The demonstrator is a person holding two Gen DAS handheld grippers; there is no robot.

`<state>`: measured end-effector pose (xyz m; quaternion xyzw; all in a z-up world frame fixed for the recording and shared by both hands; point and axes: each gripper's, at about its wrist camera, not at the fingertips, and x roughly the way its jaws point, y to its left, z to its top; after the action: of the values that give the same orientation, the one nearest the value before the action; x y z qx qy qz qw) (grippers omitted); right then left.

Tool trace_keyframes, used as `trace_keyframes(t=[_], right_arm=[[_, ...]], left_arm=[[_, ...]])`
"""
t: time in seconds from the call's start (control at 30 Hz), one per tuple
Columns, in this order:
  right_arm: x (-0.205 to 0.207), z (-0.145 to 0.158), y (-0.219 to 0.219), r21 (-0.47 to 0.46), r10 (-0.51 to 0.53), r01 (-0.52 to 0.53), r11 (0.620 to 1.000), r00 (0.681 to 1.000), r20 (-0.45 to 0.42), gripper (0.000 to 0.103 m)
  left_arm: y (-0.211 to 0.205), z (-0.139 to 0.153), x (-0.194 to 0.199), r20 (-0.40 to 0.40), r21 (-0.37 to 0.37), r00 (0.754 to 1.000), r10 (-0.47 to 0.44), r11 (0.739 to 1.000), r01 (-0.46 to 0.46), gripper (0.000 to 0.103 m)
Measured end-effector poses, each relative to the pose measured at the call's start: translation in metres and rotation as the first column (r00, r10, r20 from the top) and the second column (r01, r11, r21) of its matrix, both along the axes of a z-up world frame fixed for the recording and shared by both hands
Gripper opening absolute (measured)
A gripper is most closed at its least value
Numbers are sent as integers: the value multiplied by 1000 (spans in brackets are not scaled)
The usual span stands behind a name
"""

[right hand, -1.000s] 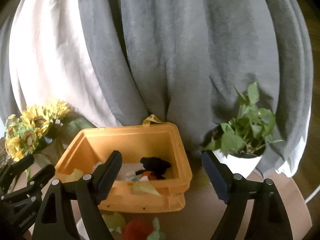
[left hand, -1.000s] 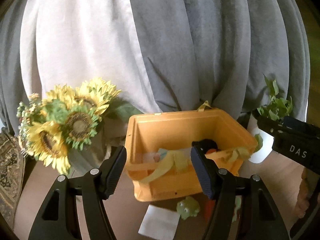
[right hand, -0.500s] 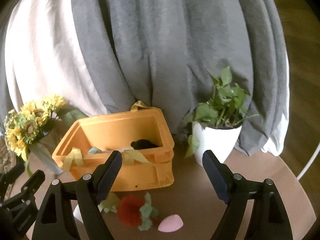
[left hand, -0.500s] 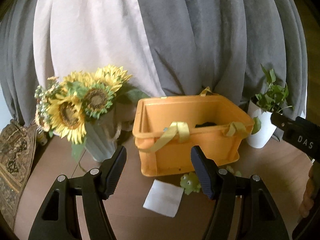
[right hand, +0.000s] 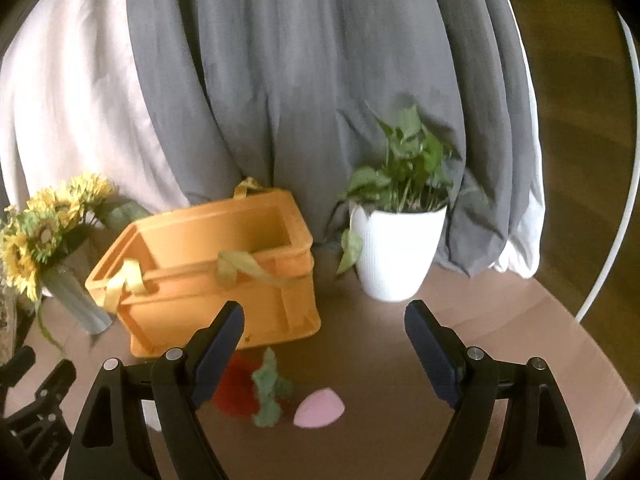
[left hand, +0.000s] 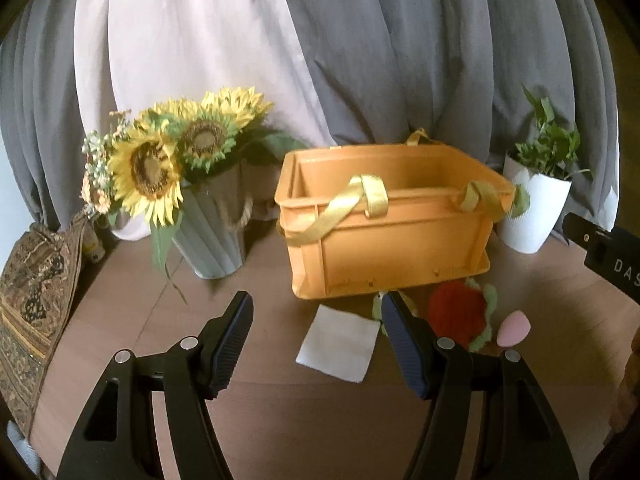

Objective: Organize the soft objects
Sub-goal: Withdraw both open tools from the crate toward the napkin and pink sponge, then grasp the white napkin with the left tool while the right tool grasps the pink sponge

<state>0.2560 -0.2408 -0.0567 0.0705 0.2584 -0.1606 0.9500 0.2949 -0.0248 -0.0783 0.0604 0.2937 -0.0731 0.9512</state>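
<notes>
While both pairs of tongs, the left gripper (left hand: pixel 316 308) and right gripper (right hand: pixel 324 316), gape empty above the table (left hand: pixel 280 412), the soft things lie before the orange crate (left hand: pixel 400 252): white cloth (left hand: pixel 338 343), red pompom (left hand: pixel 456 312), pink sponge (right hand: pixel 319 407). Sunflower vase (left hand: pixel 216 232) and potted plant (right hand: pixel 394 248) flank the crate.

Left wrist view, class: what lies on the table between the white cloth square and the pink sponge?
A red and green plush toy lies between the white cloth square and the pink sponge, shown in the left wrist view.
</notes>
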Motion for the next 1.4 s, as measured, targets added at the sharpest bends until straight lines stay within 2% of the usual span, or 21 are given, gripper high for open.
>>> trace_keyframes(t=[0.27, 0.67, 1.03, 1.4], right_arm=[[-1, -24, -4, 48, 2, 1, 999, 998, -63, 84], [19, -58, -5, 40, 5, 2, 999, 983, -186, 84], [42, -90, -11, 74, -6, 29, 997, 957, -289, 84], [55, -117, -20, 116, -2, 48, 992, 932, -362, 83]], left_arm=[[-1, -21, 3, -62, 0, 998, 17, 1000, -17, 66], [-5, -52, 31, -155, 22, 987, 34, 999, -31, 66], [-14, -79, 58, -235, 43, 971, 33, 999, -24, 66], [-27, -103, 80, -281, 73, 959, 42, 997, -23, 66]])
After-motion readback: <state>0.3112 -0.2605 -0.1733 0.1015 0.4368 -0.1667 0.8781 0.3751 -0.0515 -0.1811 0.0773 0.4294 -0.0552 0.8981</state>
